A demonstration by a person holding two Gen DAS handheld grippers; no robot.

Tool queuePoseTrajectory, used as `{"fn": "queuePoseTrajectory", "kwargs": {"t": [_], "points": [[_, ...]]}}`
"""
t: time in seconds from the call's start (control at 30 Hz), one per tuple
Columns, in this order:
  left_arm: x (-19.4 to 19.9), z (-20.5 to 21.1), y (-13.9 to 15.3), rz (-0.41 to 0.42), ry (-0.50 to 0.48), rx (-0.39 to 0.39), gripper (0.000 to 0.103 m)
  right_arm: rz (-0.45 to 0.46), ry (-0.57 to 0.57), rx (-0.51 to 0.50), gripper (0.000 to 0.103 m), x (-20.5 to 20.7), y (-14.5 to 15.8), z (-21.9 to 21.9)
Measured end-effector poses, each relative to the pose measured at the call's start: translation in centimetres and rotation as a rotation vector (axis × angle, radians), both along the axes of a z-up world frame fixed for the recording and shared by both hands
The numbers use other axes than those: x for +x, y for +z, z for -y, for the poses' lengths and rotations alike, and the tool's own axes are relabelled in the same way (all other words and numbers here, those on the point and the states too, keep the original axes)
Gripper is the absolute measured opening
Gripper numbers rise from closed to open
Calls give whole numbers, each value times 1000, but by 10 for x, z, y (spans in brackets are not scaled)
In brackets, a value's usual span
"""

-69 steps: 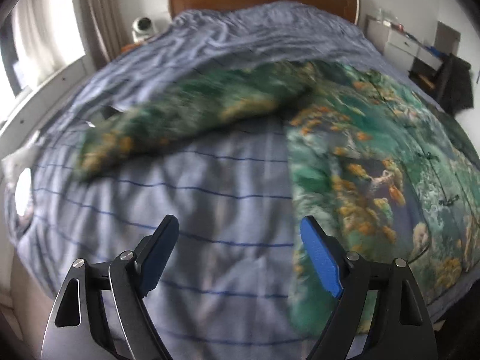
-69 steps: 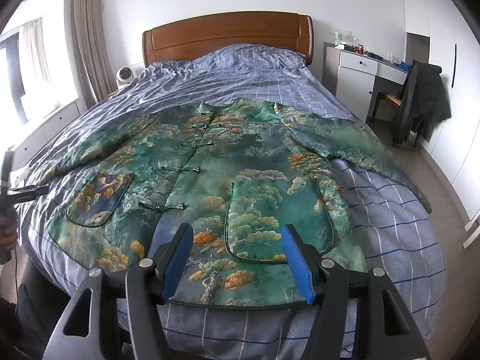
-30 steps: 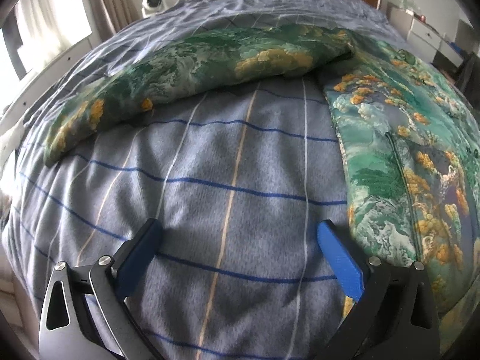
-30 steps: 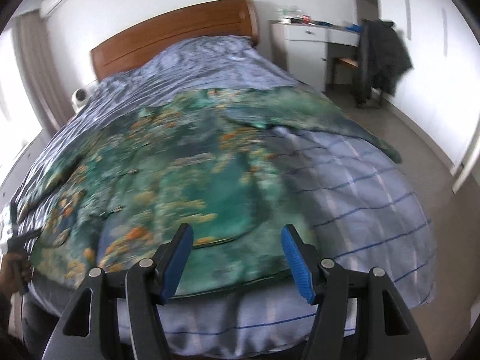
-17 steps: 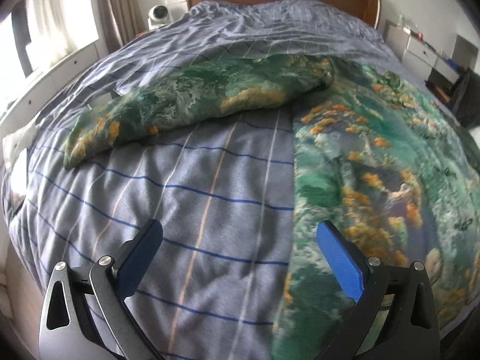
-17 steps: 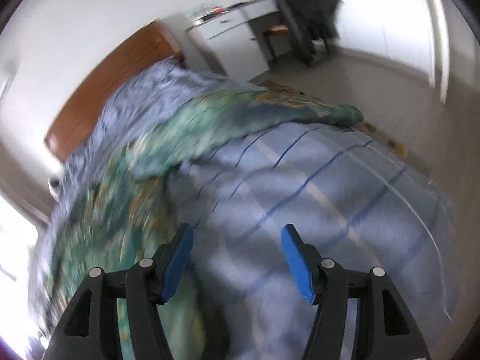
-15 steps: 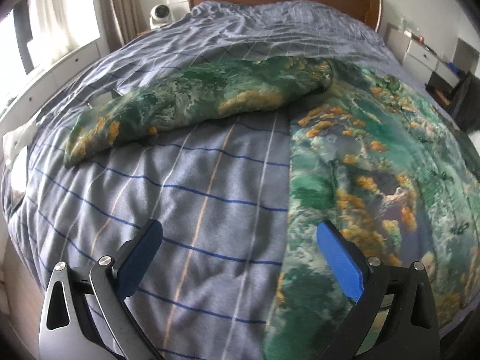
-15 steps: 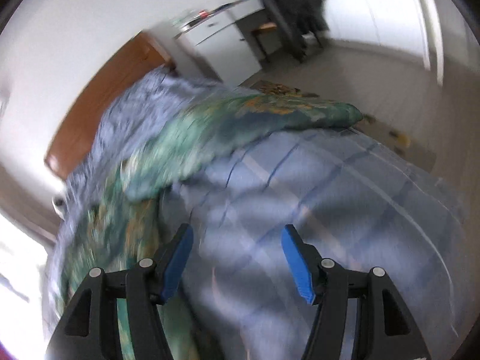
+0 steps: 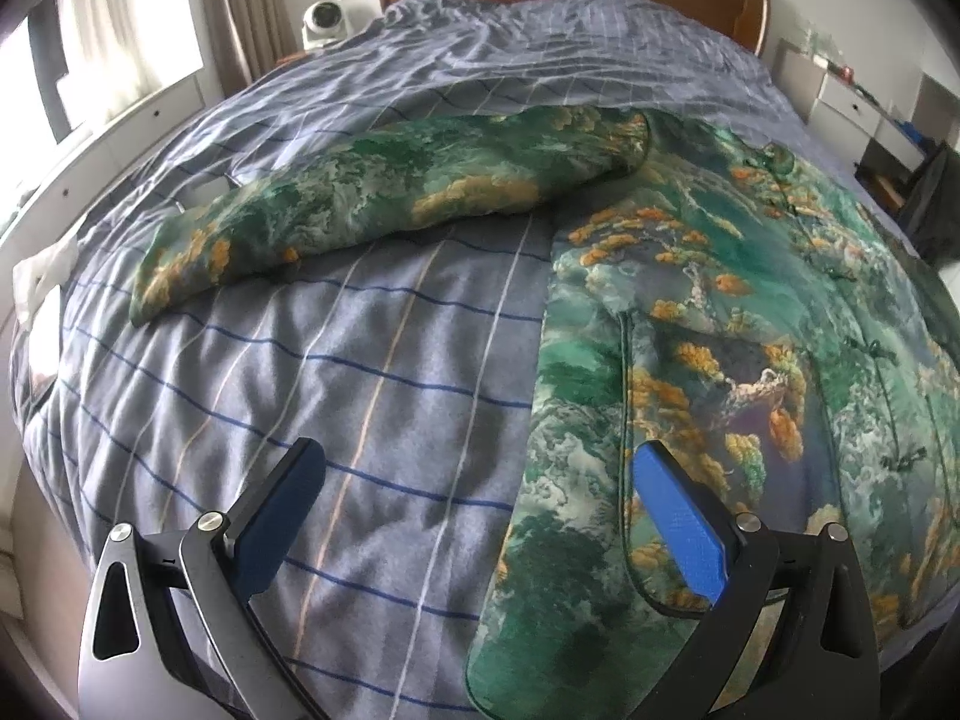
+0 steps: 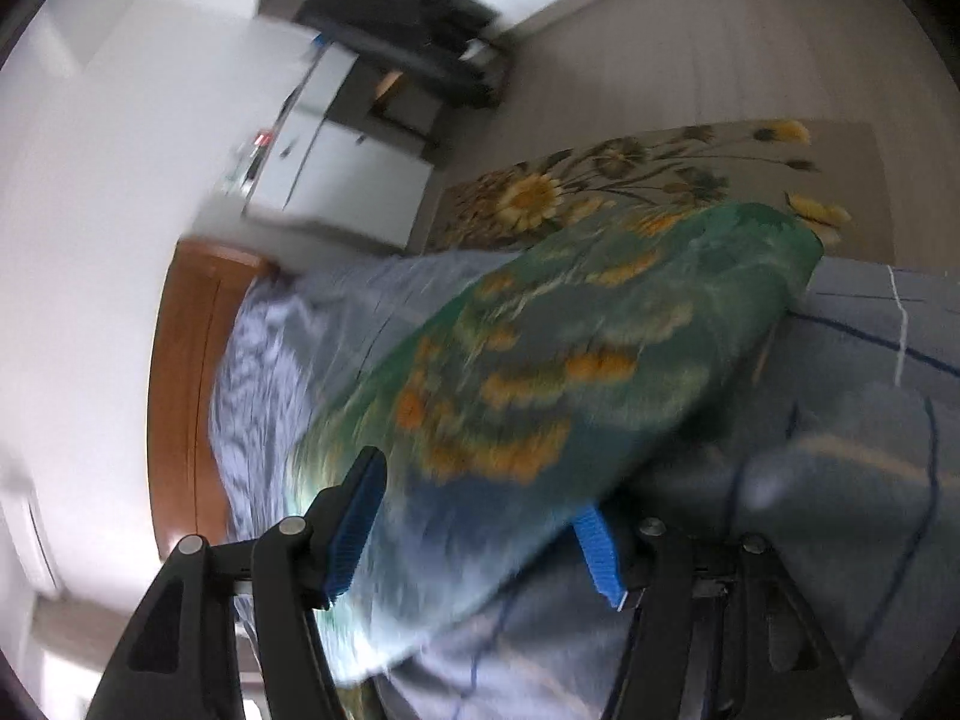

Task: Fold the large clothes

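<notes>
Spread face-up on the bed [image 9: 384, 396]: a large green brocade jacket [image 9: 738, 312] with orange and gold clouds, filling the right half of the left wrist frame. One sleeve [image 9: 384, 204] angled off toward the upper left, cuff lying flat on the checked blue duvet. In the right wrist frame, the other sleeve [image 10: 570, 348] running from lower left to upper right, tilted and badly blurred, cuff reaching the bed's edge above a flowered rug [image 10: 600, 192].

Left gripper [image 9: 477, 501] at the bottom of its frame, jaws wide and empty, hanging over the bare duvet just beside the jacket's hem corner. Right gripper [image 10: 480, 519] with jaws wide as well, the sleeve passing between them; whether either pad touches cloth, impossible to tell through the blur.

Judged by the puffed edges and soft rounded folds: padded, fairly bulky, heavier than a shirt, limp enough to sag from any single hold. Satin-like sheen, so probably slippery under a shallow pinch. Best taken deep, at the cuff or at the piped hem corner, where the layers are thicker. Frog buttons down the front likely to snag if dragged.
</notes>
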State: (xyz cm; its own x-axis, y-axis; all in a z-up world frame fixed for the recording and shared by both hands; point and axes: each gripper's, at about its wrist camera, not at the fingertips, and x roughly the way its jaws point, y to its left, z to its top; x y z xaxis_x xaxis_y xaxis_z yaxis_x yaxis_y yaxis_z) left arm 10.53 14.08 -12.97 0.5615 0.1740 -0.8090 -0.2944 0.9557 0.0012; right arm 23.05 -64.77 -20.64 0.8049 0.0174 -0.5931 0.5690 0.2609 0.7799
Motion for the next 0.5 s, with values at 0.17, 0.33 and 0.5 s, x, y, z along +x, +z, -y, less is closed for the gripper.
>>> {"fn": "queuePoseTrajectory", "kwargs": {"t": [0.17,0.33,0.5], "points": [[-9,2,1,13,2,13,102,-41,-21,-62,17,9,1,13],[-13,-2,-8,-4,7,-3,102,13,121,-453,12,18,83,-32],[-15,-2,-11,1,20,-42,102,120,364,-897,12,23,170,-123]]}}
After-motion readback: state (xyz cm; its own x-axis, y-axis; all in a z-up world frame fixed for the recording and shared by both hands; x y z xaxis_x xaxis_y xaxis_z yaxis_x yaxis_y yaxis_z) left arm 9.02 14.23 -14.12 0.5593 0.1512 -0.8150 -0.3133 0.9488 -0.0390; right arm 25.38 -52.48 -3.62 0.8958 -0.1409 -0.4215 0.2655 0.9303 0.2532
